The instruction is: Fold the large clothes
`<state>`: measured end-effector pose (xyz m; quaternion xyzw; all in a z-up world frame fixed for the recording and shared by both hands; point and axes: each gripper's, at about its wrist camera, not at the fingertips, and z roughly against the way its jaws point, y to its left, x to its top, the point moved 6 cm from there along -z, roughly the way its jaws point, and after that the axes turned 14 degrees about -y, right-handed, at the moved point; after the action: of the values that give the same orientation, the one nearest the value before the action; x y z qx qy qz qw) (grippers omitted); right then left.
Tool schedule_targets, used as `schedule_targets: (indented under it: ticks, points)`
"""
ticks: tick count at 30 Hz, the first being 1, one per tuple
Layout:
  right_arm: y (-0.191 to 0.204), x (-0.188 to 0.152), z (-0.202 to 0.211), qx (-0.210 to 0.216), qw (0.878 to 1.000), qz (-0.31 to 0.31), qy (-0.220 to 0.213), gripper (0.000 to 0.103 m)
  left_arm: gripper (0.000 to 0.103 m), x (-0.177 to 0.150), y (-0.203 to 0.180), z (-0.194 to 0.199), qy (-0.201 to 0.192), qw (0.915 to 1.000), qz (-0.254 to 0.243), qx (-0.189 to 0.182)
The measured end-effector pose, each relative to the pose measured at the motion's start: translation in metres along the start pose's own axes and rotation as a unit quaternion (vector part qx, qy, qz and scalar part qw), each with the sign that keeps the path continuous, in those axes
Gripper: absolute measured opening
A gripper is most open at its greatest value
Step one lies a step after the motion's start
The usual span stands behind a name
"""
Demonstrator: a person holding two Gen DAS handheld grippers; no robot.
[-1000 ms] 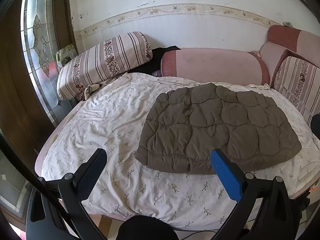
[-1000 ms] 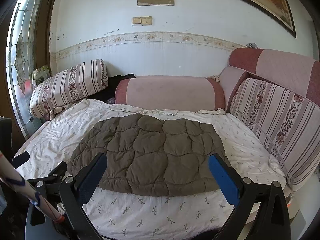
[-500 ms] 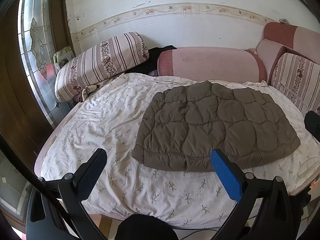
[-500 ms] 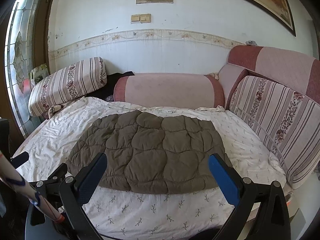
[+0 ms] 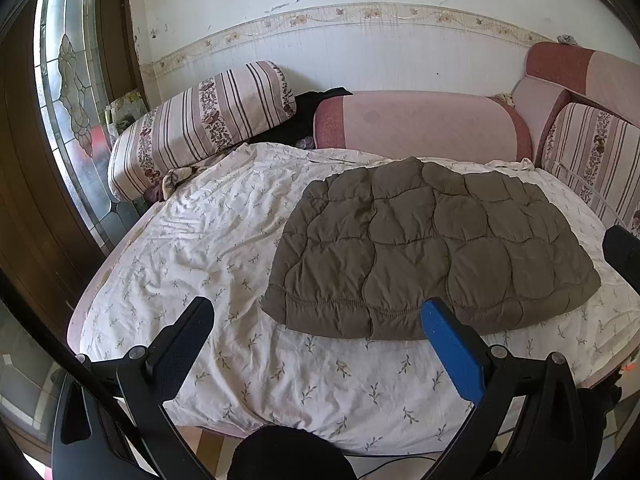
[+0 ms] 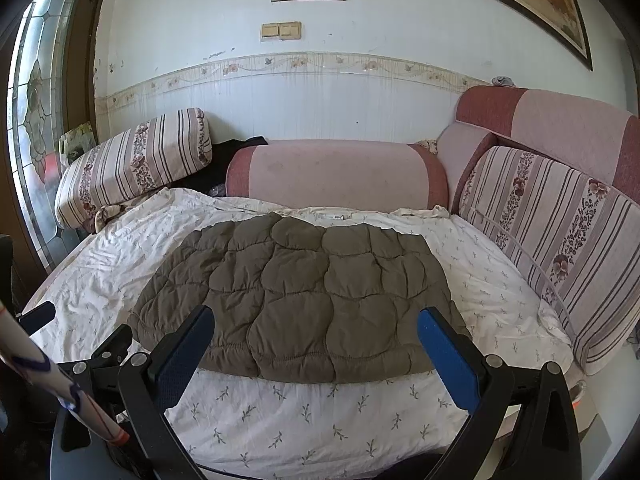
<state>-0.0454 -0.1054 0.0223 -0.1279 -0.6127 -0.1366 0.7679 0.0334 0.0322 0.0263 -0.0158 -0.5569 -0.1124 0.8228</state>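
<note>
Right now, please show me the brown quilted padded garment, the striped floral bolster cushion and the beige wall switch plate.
brown quilted padded garment (image 6: 296, 296), right wrist view, middle panel.
striped floral bolster cushion (image 5: 204, 120), left wrist view, centre of its side.
beige wall switch plate (image 6: 281, 31), right wrist view, plate middle.

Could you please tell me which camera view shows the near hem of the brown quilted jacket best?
The left wrist view: the brown quilted jacket shows most of its near hem there, with only the blue pad hiding a short stretch. In the right wrist view, the jacket sits centred, but both of that gripper's open jaws overlap the hem's ends.
</note>
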Motion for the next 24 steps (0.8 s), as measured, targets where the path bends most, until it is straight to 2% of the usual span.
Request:
schedule_targets:
  ticks: [15, 24]
  points:
    - [0.0, -0.001, 0.001, 0.0, 1.0, 0.003, -0.003, 0.103, 0.103, -0.004, 0.003, 0.004, -0.001, 1.0, 0.006, -0.002]
    - [0.007, 0.004, 0.028, -0.003, 1.0, 0.012, -0.021, 0.103, 0.103, 0.003, 0.011, 0.023, -0.017, 0.9997, 0.018, -0.005]
